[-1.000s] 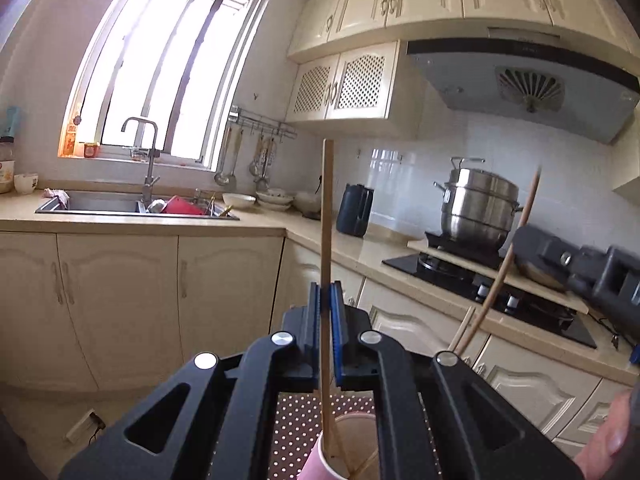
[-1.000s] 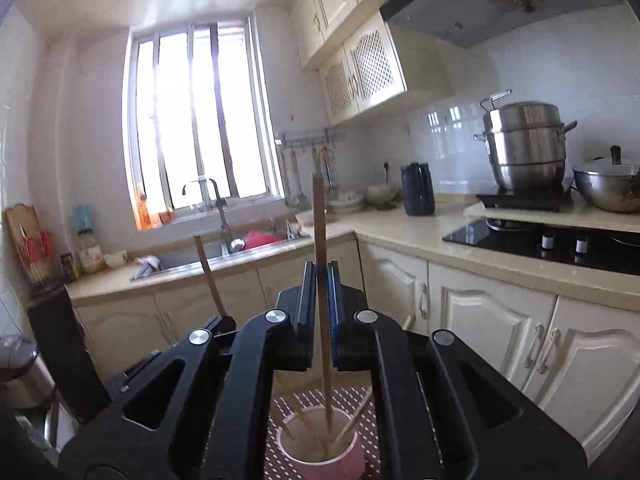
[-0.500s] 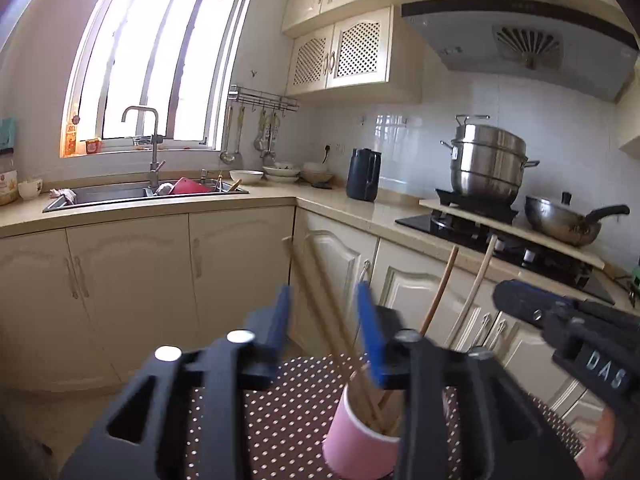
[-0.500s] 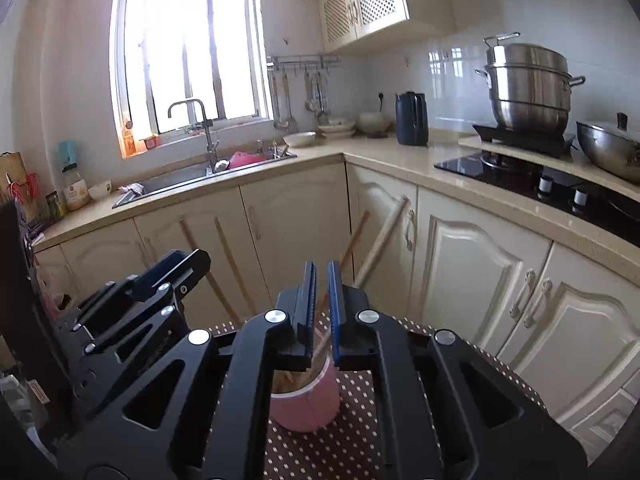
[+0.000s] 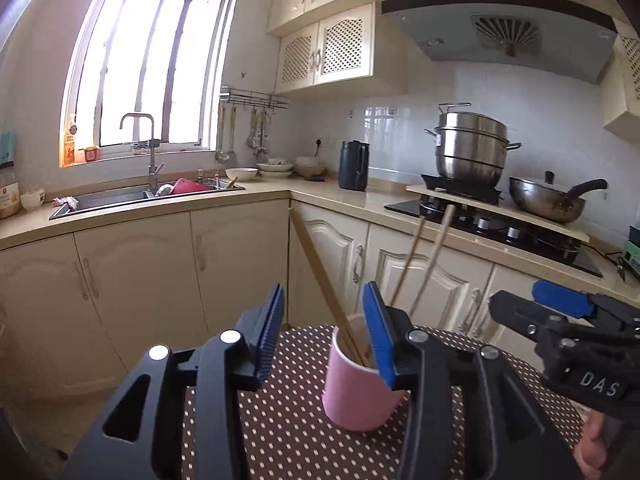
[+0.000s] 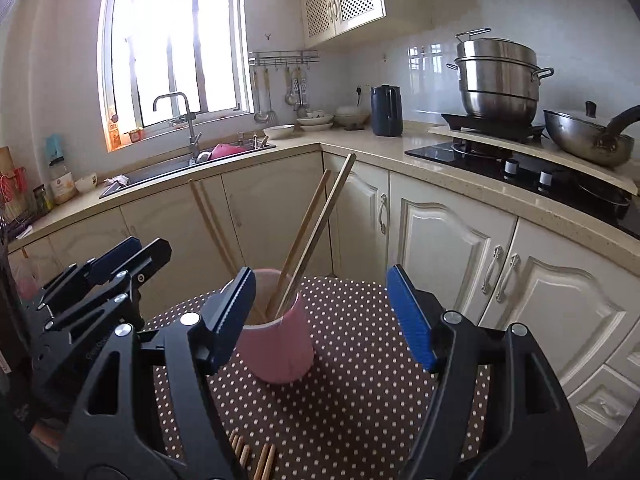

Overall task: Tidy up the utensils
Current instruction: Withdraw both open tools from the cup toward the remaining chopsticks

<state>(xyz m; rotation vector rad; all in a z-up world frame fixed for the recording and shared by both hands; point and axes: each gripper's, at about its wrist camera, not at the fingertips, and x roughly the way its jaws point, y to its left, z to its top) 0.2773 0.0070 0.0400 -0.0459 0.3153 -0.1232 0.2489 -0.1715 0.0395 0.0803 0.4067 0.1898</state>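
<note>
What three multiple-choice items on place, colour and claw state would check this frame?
1. The chopsticks stand: A in the sink; B in the cup; C on the stove.
2. The cup is: A pink; B green; C white.
3. The right claw is: A shut on a chopstick; B shut on the cup; C open.

B, they lean out of the cup's mouth on the dotted cloth. A, its wall is pink. C, its blue pads stand wide apart, having just been opening, gripping nothing.
</note>
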